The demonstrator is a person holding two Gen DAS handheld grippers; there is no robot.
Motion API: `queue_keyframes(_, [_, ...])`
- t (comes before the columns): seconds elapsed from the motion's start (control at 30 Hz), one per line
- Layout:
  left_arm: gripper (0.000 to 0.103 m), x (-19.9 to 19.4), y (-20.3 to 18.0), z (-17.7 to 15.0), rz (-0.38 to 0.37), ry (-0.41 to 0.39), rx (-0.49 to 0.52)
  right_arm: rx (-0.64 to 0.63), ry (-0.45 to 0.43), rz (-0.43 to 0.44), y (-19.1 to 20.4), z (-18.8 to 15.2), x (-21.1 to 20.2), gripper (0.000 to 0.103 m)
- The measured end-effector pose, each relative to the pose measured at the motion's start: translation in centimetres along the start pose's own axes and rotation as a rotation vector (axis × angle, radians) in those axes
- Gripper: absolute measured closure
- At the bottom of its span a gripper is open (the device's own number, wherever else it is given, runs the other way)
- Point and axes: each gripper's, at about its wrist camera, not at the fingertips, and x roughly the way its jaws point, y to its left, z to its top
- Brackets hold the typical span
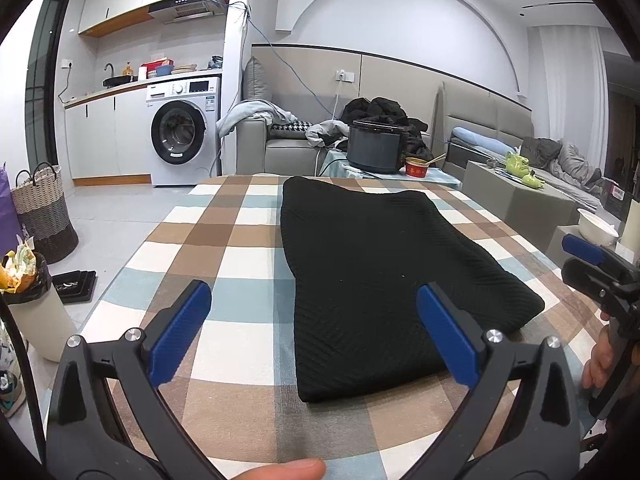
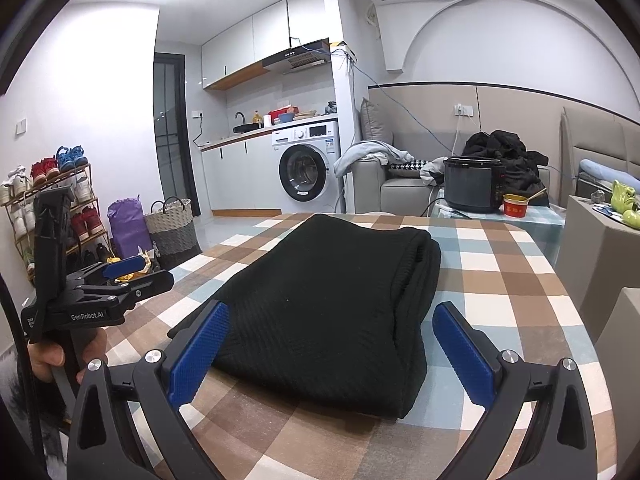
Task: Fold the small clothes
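While both tools hung just above the table, the folded black garment [image 1: 384, 280] lay flat on the checked tablecloth [image 1: 224, 240], a thick ribbed knit doubled over with its layered edge toward the right side. The left tool [image 1: 314, 332] stood spread wide and gripped nothing, its right blue finger [image 1: 448, 336] over the garment's near corner and its left finger over bare cloth. The right tool [image 2: 332, 352] was likewise spread and empty, with the near end of the garment lying between its fingers; whether they touched the fabric could not be told. Each tool showed at the edge of the other's view, held by a hand.

The cloth was a plaid of brown, cream and pale blue squares covering the whole table. Beyond its far edge stood a lower side table with a dark cooker pot [image 2: 474, 184] and a small red bowl [image 2: 516, 205] just beside it. Behind them ran a grey sofa [image 1: 276, 148] heaped with clothes. To the left was a kitchen counter with a white washing machine [image 1: 182, 132] under it, and a woven basket [image 1: 42, 212] sat on the tiled floor. A shoe rack [image 2: 52, 208] lined the left wall in the right wrist view.
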Motion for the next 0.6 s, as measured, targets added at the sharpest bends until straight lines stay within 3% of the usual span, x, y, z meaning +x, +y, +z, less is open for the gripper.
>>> queue_keyframes(0.6, [0.001, 0.04, 0.1, 0.0, 0.001, 0.0, 0.0, 0.0, 0.0, 0.0, -0.01, -0.02, 0.0, 0.0])
